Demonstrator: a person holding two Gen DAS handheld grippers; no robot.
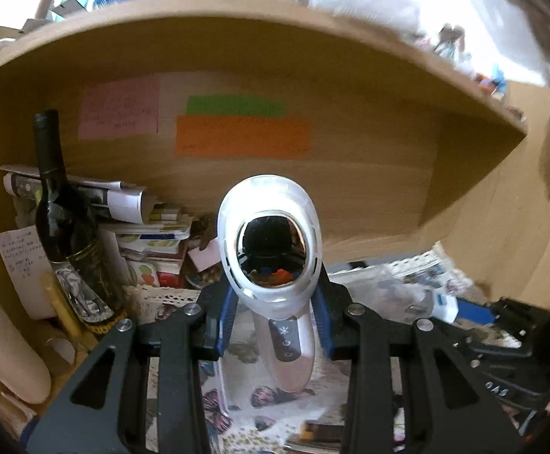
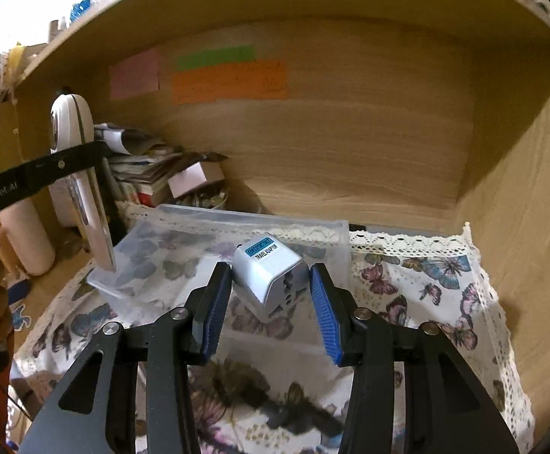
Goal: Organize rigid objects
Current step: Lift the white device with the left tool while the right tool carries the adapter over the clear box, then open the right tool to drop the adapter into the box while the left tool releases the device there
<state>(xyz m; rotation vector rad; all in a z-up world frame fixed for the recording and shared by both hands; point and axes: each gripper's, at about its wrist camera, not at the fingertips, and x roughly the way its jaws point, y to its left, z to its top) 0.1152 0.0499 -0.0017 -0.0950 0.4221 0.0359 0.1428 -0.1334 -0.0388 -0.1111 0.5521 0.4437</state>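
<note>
Left gripper [image 1: 275, 321] is clamped on a white handheld device [image 1: 271, 238], blue pads squeezing its neck from both sides, right where the oval head meets the handle. The head sticks up past the fingertips and has a shiny mirror-like oval face with little slots around the rim. The handle hangs down between the fingers toward the camera and carries a dark strip with three button icons, one like a snowflake or sun; can't read the others properly.

Right gripper [image 2: 271, 295] has its fingers fairly wide apart around a silver travel adaptor [image 2: 271, 280]. The left pad [image 2: 214, 302] touches it, but the other pad looks to have a sliver of gap, so can't tell if it's truly gripped. The adaptor is a chunky cube, tilted, socket holes facing the camera. Its blue-and-white label says "TRAVEL ADAPTOR"; the blue line above is too small for me.

Just beyond the right fingertips sits a clear plastic tray [image 2: 312, 227] on a butterfly-print cloth [image 2: 426, 283]. Off to the left of the left fingers stands a dark wine bottle [image 1: 63, 227].
</note>
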